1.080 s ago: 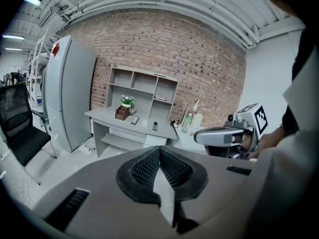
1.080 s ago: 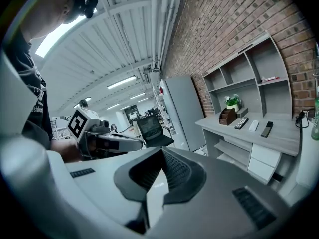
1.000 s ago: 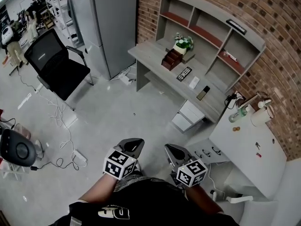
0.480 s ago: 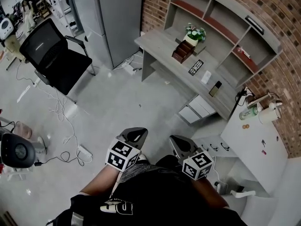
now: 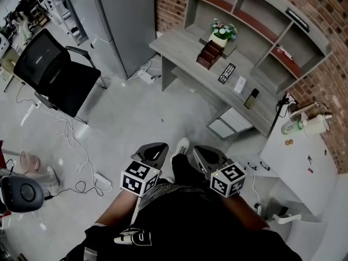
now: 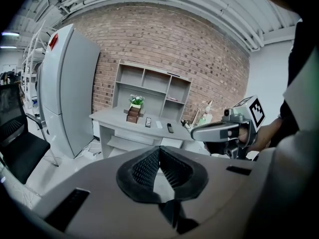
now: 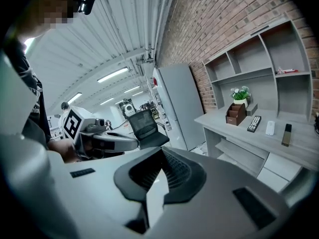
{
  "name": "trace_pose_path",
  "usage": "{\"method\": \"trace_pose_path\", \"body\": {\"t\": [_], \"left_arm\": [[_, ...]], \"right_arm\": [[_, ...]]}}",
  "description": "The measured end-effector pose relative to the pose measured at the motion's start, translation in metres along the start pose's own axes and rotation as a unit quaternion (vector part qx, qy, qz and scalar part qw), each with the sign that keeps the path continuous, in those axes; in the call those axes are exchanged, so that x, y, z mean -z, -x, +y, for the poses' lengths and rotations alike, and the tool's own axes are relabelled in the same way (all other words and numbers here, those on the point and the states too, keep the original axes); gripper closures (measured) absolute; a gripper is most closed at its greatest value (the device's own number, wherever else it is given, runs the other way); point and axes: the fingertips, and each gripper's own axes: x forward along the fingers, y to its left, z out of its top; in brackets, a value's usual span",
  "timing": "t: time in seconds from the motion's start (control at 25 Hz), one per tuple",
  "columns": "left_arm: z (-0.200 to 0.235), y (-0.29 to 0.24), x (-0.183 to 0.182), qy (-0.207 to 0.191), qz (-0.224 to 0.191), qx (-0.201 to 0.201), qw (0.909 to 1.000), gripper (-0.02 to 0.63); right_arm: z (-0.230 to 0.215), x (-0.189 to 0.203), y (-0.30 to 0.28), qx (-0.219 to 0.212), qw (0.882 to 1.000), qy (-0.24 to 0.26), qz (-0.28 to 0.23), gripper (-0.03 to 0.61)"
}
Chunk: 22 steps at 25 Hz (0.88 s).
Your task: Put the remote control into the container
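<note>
The black remote control [image 5: 227,73] lies on the grey desk [image 5: 179,48], just in front of the brown wooden container [image 5: 210,54]. Both show small in the left gripper view as remote control [image 6: 148,122] and container [image 6: 133,114], and in the right gripper view as remote control [image 7: 254,123] and container [image 7: 235,114]. My left gripper [image 5: 155,148] and right gripper [image 5: 204,152] are held side by side over the floor, well short of the desk. Both are shut with nothing between the jaws.
A white remote [image 5: 240,84] and a dark handset [image 5: 251,98] lie further along the desk, and a potted plant [image 5: 223,34] stands behind the container. A black office chair [image 5: 51,72] and floor cables [image 5: 70,140] are on the left. A white cabinet [image 5: 296,167] stands on the right.
The view has shifted toward the desk as the person walks; a shoe now shows between the grippers. Both grippers stay shut and side by side.
</note>
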Motion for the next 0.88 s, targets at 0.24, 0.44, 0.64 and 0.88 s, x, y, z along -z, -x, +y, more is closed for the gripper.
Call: {"method": "trace_pose_path", "body": {"t": [0.24,0.44,0.64,0.88], "left_arm": [[0.031,-0.019,-0.023,-0.007,0.003,-0.003,1.0,0.607],[0.066,-0.051,-0.065,-0.015,0.004,-0.018,0.9997,0.607],[0.08,-0.093,-0.11,-0.045,0.012,0.007,0.9989,0.607],[0.098,-0.156,-0.154,-0.064,0.018,0.021,0.9976,0.607]], "right_arm": [[-0.023,-0.033,-0.049,-0.028,1.0,0.002,-0.013,0.572],[-0.061,-0.078,-0.085,-0.034,0.999,0.007,-0.033,0.572],[-0.105,-0.125,-0.104,-0.021,0.998,0.008,-0.056,0.572],[-0.168,-0.156,-0.118,0.0,0.997,-0.007,-0.074,0.572]]}}
